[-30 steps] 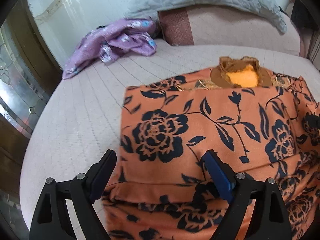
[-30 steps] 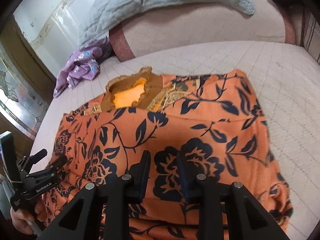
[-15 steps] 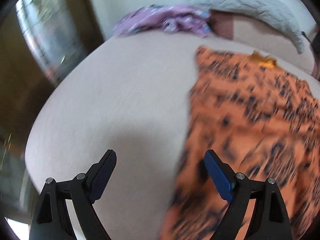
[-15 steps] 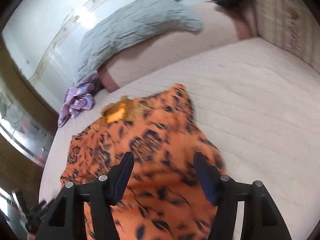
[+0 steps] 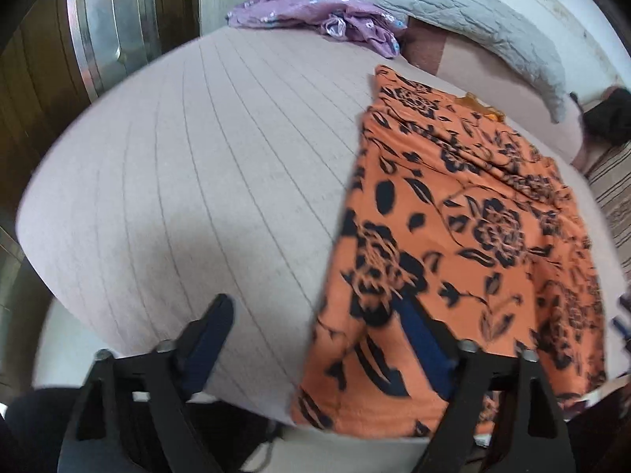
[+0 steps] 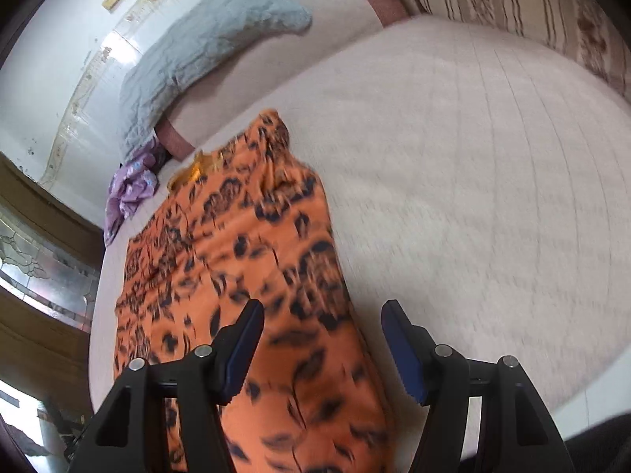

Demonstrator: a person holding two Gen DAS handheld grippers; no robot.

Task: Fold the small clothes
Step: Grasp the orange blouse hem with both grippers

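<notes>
An orange garment with a black flower print [image 5: 465, 228] lies folded lengthwise on the pale pink bed [image 5: 197, 165], its collar at the far end. It also shows in the right wrist view [image 6: 244, 260]. My left gripper [image 5: 315, 335] is open and empty over the garment's near left edge. My right gripper [image 6: 323, 339] is open and empty over the garment's near right edge. Neither touches the cloth as far as I can tell.
A crumpled purple garment [image 5: 315, 15] lies at the bed's far left corner. A grey quilted pillow [image 5: 485, 27] rests on the headboard cushion. A striped cushion [image 6: 532, 4] borders the bed's right side. A wooden door with glass [image 5: 79, 39] stands at the left.
Both grippers have drawn back from the middle of the garment and swung outward to its near edges. The right gripper has opened from nearly shut to wide.
</notes>
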